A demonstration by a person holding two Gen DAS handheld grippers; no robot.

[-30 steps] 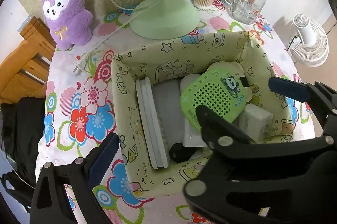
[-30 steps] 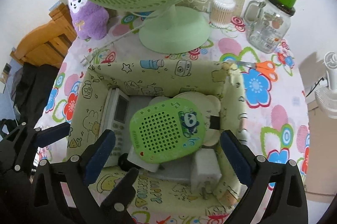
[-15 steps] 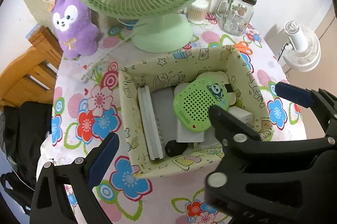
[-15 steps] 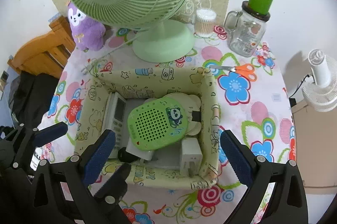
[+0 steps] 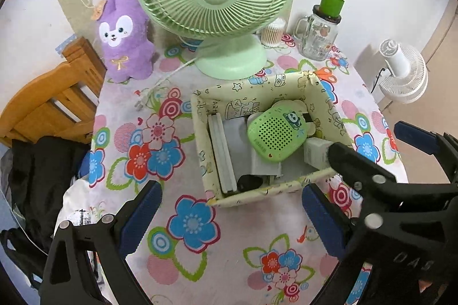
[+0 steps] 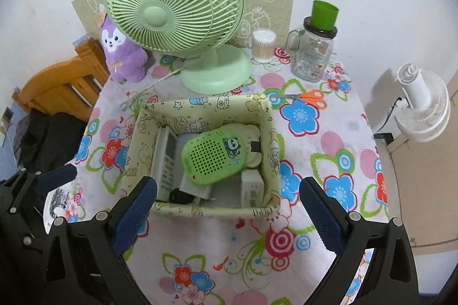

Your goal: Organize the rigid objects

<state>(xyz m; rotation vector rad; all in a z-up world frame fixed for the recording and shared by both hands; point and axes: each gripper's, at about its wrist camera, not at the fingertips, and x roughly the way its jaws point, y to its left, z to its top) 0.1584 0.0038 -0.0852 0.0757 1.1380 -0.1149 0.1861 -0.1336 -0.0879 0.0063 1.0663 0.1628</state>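
A green panda speaker (image 6: 214, 159) lies atop a white remote (image 6: 167, 159) and charger (image 6: 252, 189) inside the patterned box (image 6: 137, 139) on the flowered tablecloth (image 6: 300, 161), half hiding a dark item beneath. Both the left gripper (image 5: 229, 219) and right gripper (image 6: 227, 207) hover spread wide and empty, near the box's front edge.

Light: bright, even, soft indoor.
Shadows: faint, on the far wall beside the white fan (image 6: 420, 104).
Focus: sharp throughout.
Edges: fisheye bending, black corners.
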